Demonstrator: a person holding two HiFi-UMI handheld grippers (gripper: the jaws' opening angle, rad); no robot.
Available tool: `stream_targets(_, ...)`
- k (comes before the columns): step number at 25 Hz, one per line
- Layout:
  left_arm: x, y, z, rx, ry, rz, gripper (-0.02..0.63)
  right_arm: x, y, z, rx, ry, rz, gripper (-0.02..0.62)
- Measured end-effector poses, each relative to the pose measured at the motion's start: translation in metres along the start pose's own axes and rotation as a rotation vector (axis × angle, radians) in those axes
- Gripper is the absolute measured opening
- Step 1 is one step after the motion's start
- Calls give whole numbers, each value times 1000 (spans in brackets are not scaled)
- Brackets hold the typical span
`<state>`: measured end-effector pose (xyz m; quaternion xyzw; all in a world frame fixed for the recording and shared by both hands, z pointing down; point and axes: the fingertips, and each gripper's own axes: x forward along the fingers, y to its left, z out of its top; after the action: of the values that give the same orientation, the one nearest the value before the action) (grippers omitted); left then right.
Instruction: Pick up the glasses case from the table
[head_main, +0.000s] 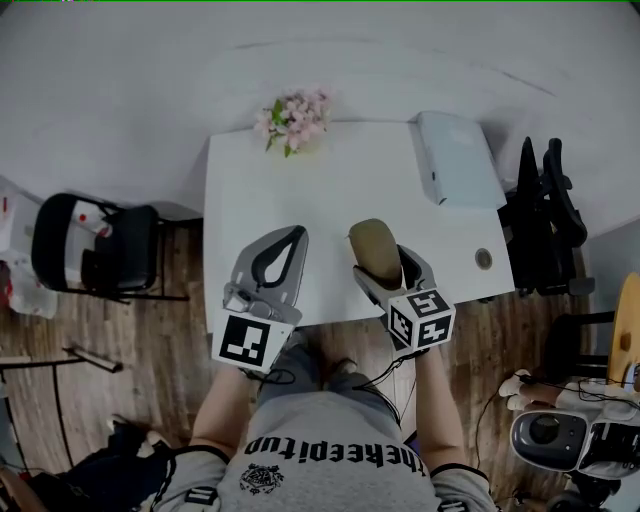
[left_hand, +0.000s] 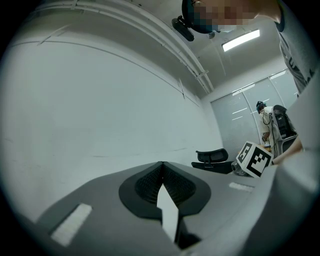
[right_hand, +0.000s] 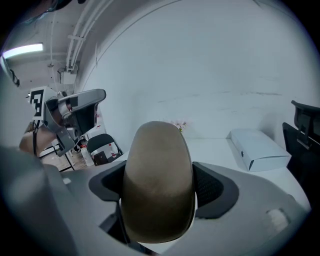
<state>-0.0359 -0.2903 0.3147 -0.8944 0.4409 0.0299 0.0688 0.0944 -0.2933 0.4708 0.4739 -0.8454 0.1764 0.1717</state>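
The glasses case (head_main: 375, 248) is a tan, rounded oblong. My right gripper (head_main: 386, 262) is shut on it and holds it lifted over the near edge of the white table (head_main: 330, 185). In the right gripper view the glasses case (right_hand: 159, 182) fills the gap between the two dark pads (right_hand: 214, 186) and sticks out well past them. My left gripper (head_main: 297, 233) hovers beside it over the table's near left part, its jaws shut with nothing between them. In the left gripper view the left gripper (left_hand: 161, 164) shows its tips meeting and faces a bare white wall.
A pot of pink flowers (head_main: 293, 120) stands at the table's far edge. A white box (head_main: 455, 157) lies at the far right corner, and a small round object (head_main: 484, 259) sits near the right edge. Black chairs stand left (head_main: 95, 245) and right (head_main: 545, 215) of the table.
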Motion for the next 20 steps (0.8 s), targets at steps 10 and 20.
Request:
stream_targets(10, -7, -15, 10, 20, -16, 24, 20, -27, 2, 29, -26, -107, 8, 391)
stream_targets(20, -20, -31, 18, 37, -33, 52, 20, -58, 4, 52, -54, -217, 0, 391)
